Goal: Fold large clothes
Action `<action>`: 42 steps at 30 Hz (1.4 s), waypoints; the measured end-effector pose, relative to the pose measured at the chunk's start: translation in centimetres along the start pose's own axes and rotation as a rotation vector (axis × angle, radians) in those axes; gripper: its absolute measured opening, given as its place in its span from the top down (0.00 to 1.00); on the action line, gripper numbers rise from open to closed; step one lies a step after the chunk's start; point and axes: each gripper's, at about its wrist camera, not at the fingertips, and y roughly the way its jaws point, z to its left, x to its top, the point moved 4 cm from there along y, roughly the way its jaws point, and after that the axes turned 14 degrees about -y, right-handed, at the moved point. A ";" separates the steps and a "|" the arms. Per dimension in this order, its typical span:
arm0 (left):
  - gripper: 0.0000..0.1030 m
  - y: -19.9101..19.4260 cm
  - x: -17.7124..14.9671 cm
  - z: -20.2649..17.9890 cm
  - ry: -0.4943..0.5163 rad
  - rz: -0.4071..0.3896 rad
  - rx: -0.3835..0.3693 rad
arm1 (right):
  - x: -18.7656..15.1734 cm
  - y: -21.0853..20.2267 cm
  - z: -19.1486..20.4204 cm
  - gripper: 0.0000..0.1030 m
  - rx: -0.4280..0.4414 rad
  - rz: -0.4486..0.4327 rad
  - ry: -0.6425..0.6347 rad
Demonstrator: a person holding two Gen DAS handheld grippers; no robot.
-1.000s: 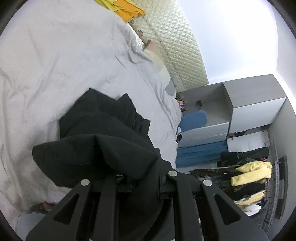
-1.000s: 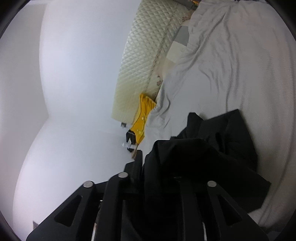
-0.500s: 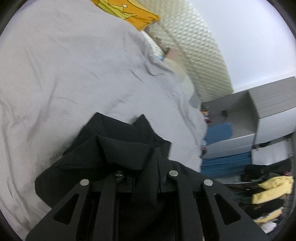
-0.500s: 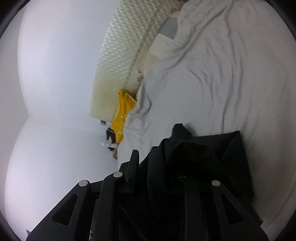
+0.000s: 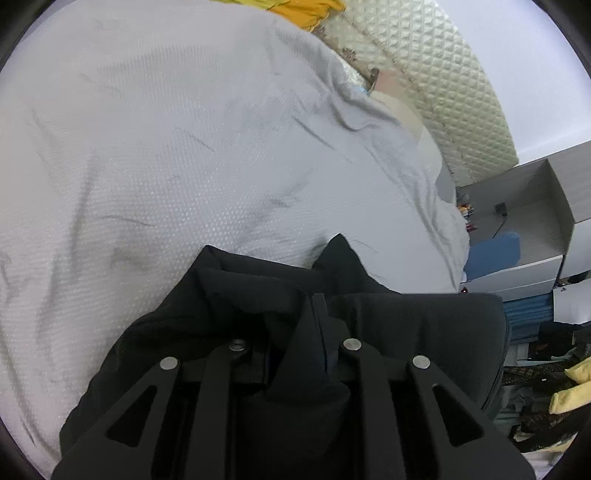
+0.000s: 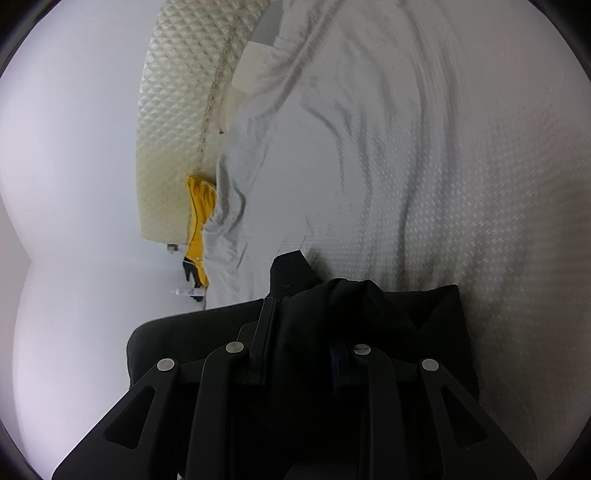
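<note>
A black garment (image 5: 258, 295) hangs bunched over my left gripper (image 5: 295, 332), which is shut on its fabric; the cloth covers the fingertips. Beyond it lies the bed with a pale grey sheet (image 5: 184, 147). In the right wrist view the same black garment (image 6: 369, 314) drapes over my right gripper (image 6: 299, 332), which is shut on it too. A stretch of the garment spans between the two grippers, held just above the grey sheet (image 6: 424, 166).
A quilted cream headboard (image 5: 436, 81) stands at the bed's end, with a yellow garment (image 5: 306, 11) beside it; it also shows in the right wrist view (image 6: 199, 206). Grey shelves (image 5: 535, 206), blue bins and hanging clothes (image 5: 569, 387) stand beside the bed.
Both grippers have swung with the black garment, drawing it closer and lower over the sheet; less of it lies spread on the bed. Both stay shut on it.
</note>
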 end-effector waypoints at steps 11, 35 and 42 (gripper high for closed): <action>0.67 -3.0 -0.9 0.4 -0.001 0.068 -0.047 | -0.6 -5.1 0.7 0.34 0.059 0.004 -0.072; 0.16 -6.6 -16.8 -9.2 0.771 -0.403 0.041 | -12.7 -2.7 19.7 0.17 -0.366 -0.176 -0.918; 0.16 -0.4 -15.8 -9.5 0.821 -0.473 0.132 | -13.0 4.6 16.6 0.17 -0.495 -0.101 -0.972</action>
